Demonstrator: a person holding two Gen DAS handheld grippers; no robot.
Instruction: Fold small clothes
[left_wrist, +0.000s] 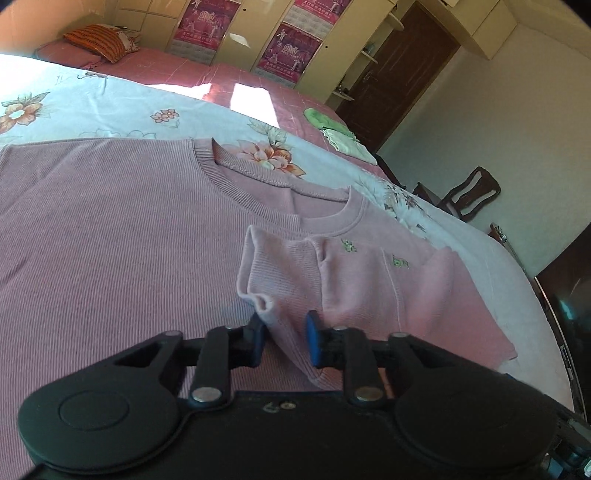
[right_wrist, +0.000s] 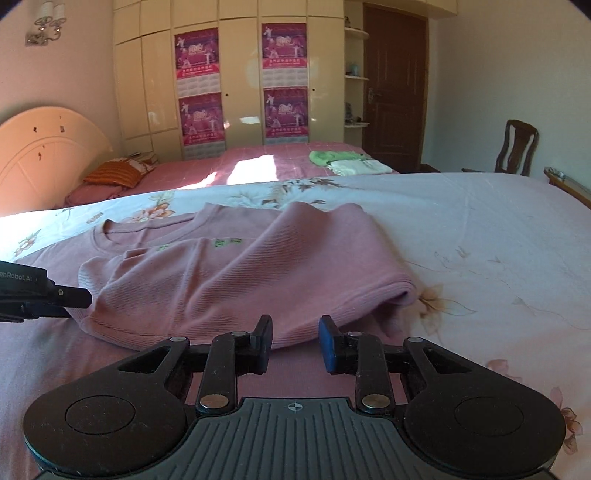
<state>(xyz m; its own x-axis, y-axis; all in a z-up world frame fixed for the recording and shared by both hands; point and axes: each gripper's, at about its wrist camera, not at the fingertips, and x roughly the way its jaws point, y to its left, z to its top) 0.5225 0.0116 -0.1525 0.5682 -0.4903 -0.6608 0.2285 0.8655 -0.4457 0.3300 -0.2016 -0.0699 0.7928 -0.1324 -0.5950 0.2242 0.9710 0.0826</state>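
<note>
gripping a fold of a small pink top (left_wrist: 373, 295), the left gripper (left_wrist: 284, 332) is clenched on its ribbed hem. the right gripper (right_wrist: 295, 339) hangs released just short of the top's near edge, nothing between its pads. the top has short sleeves and green stitched marks on the chest. it lies on a larger pink ribbed sweater (left_wrist: 110, 240), spread flat on a floral sheet (right_wrist: 480, 229). one green and one pale folded cloth (right_wrist: 343, 162) sit on the far pink bed (right_wrist: 192, 173).

A home bedroom: two beds (right_wrist: 295, 162), a cream wardrobe (right_wrist: 236, 74), a wooden door (right_wrist: 393, 81)
</note>
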